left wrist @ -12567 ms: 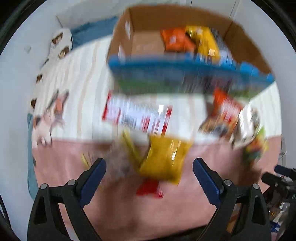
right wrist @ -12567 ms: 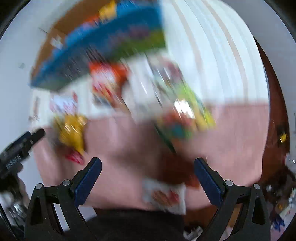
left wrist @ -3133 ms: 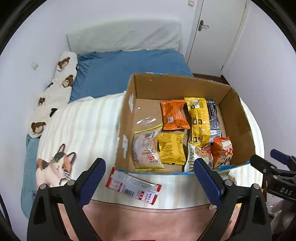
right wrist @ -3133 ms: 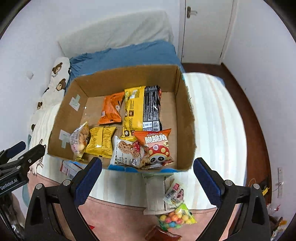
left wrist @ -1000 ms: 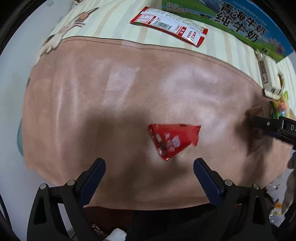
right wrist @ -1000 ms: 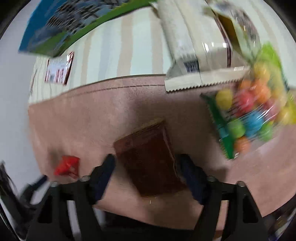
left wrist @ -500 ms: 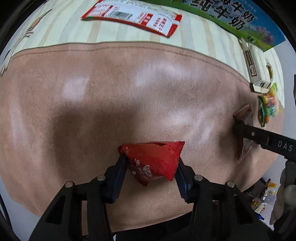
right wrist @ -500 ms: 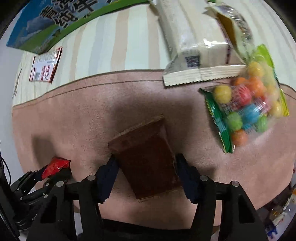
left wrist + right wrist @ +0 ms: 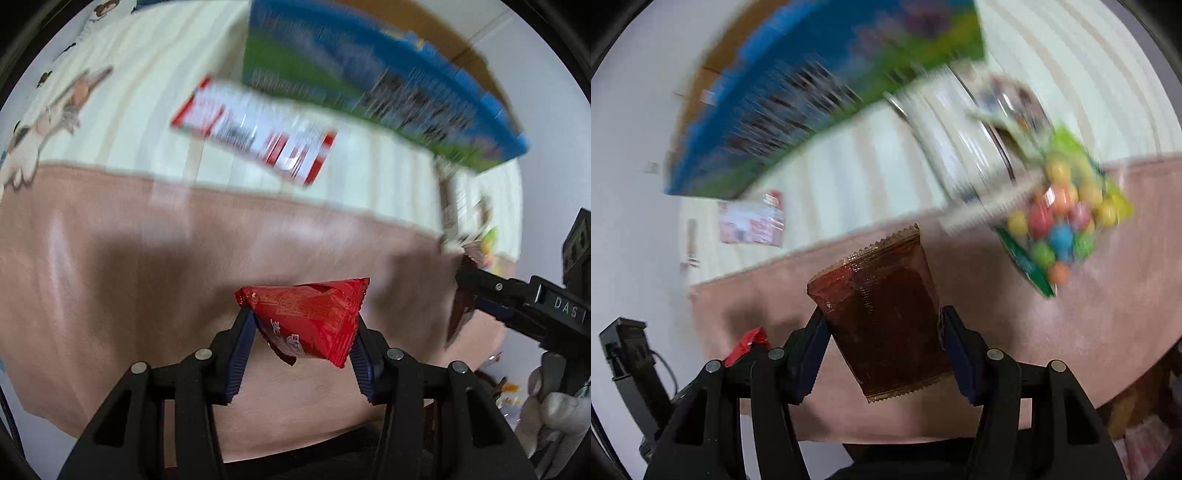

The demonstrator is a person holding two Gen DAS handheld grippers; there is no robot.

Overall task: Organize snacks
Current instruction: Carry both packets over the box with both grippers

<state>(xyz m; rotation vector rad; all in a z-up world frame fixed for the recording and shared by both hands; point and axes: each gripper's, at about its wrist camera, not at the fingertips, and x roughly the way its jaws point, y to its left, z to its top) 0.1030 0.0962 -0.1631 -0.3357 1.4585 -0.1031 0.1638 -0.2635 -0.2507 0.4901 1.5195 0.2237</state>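
Pink blanket (image 9: 155, 266) covers the near end of the bed, with a striped sheet (image 9: 140, 96) beyond it and a cardboard box (image 9: 362, 77) with a blue-and-green printed side standing on the sheet. Left claw (image 9: 301, 345) is clenched on a red packet (image 9: 310, 317), pads pressing both sides, the packet clear of the blanket. Right claw (image 9: 882, 345) grasps a brown packet (image 9: 882, 314) the same way, its crimped end pointing toward the box. Just in front of the box lies a red-and-white packet (image 9: 255, 136). Right of the box, a pale wrapped bar (image 9: 964, 147) and a candy bag (image 9: 1060, 218) of coloured balls lie at the blanket's edge; both are blurred.
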